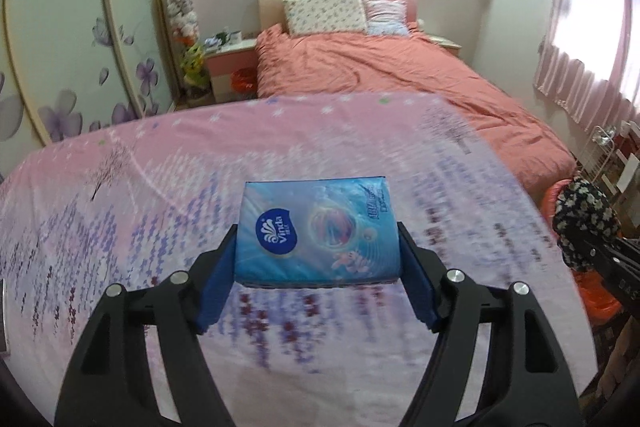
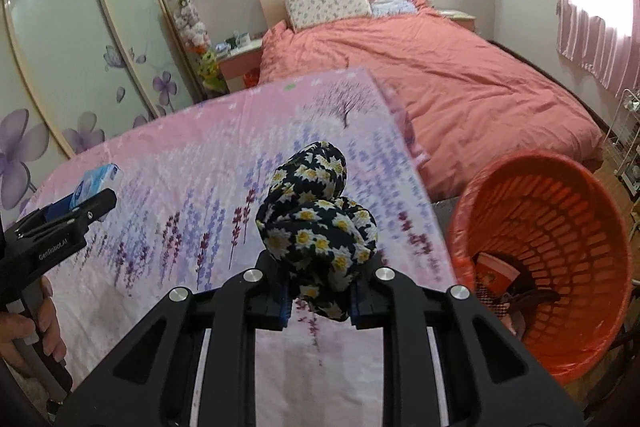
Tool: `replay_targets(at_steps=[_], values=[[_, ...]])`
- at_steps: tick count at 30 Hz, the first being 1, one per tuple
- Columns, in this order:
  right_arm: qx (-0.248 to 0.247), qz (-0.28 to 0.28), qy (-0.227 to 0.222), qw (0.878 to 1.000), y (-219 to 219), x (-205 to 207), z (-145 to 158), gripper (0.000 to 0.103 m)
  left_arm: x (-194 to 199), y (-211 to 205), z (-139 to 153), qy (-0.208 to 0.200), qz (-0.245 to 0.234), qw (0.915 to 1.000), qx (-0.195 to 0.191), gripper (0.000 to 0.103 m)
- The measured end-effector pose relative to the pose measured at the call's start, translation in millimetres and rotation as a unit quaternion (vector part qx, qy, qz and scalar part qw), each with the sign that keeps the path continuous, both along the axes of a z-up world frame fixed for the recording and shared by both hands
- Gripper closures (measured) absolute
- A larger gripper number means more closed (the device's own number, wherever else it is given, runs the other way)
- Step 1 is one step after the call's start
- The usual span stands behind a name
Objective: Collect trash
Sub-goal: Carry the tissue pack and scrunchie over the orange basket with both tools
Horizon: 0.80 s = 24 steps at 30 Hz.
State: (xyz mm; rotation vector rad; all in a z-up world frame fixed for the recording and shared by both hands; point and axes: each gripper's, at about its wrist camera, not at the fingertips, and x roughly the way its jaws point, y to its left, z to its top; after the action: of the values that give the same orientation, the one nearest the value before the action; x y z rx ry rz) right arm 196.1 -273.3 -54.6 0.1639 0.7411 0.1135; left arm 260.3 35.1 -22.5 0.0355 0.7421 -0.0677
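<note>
- Left gripper (image 1: 316,251): angled down over the pink tablecloth (image 1: 140,187), fingers clamped on a blue tissue pack (image 1: 316,227).
- Right gripper (image 2: 320,303): angled down, fingers pinching a daisy-print cloth bundle (image 2: 316,223) beside the orange basket (image 2: 592,211).

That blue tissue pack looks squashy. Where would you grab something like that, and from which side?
Across its two long side edges, coming in from a short end, as the left gripper does now with the tissue pack. The pack is a flat rectangle, so its narrow width fits between the pads and the straight, parallel sides give them even contact. Gripping near the middle would likely keep it from sagging.
</note>
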Motion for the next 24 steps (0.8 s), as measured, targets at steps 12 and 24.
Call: replay_targets(at_steps=[12,24], values=[[-0.001,-0.044,-0.061,0.997,-52.7,-32.9,42.7,0.083,-26.1,-84.3,53.3,-0.039,-0.078,0.9961,-0.007,0.031],[0.004,-0.103,-0.069,0.992,-111.0,-47.2,43.8,0.083,-38.1,-188.3,65.5,-0.05,-0.168,0.9846,-0.002,0.031]])
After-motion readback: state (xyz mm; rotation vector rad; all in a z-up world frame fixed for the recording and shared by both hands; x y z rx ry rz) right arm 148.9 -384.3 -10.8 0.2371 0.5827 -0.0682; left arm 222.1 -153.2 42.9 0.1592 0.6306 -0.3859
